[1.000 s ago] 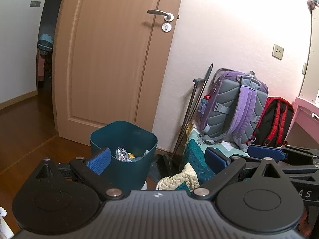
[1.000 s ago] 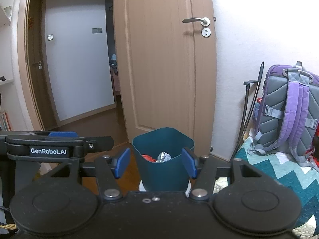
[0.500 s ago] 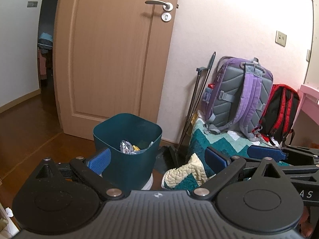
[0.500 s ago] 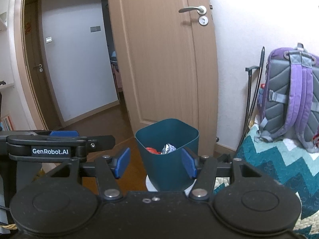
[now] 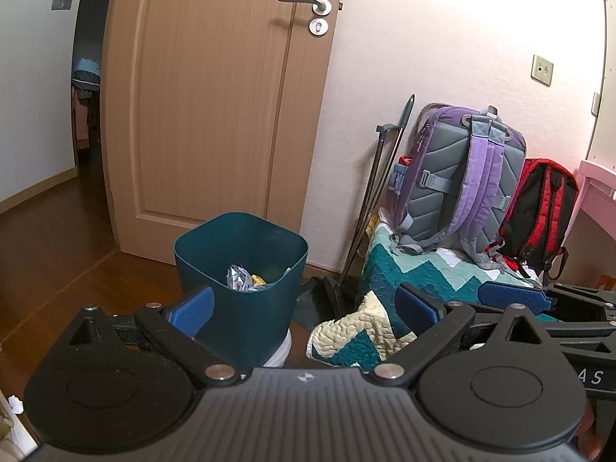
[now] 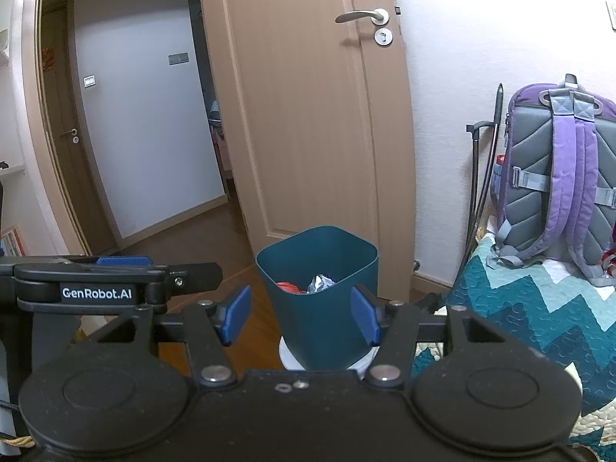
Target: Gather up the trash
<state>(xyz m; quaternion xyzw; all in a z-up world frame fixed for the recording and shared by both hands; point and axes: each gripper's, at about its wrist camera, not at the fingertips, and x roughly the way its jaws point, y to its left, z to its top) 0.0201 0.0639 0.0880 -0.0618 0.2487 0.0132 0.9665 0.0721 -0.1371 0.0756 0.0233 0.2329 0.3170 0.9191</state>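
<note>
Both claws, left claw (image 5: 304,306) and right claw (image 6: 300,317), are held wide open and empty, aimed at the teal wastebasket (image 6: 317,292), presumably for lifting it.

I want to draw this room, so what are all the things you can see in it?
bin: one, dark teal, on the floor by the door
trash: a few pieces, silver, yellow and red, inside the bin
door: one, light wood, open, behind the bin
handle: one, silver, on the door
backpacks: two, purple and grey, red and black, on the quilt by the wall
quilt: one, teal, white and cream zigzag, right of the bin
broom and dustpan: dark, leaning on the wall between bin and quilt
desk: one, pink, far right
left gripper: black, blue pads, jaws open
right gripper: black, blue pads, jaws open
</note>
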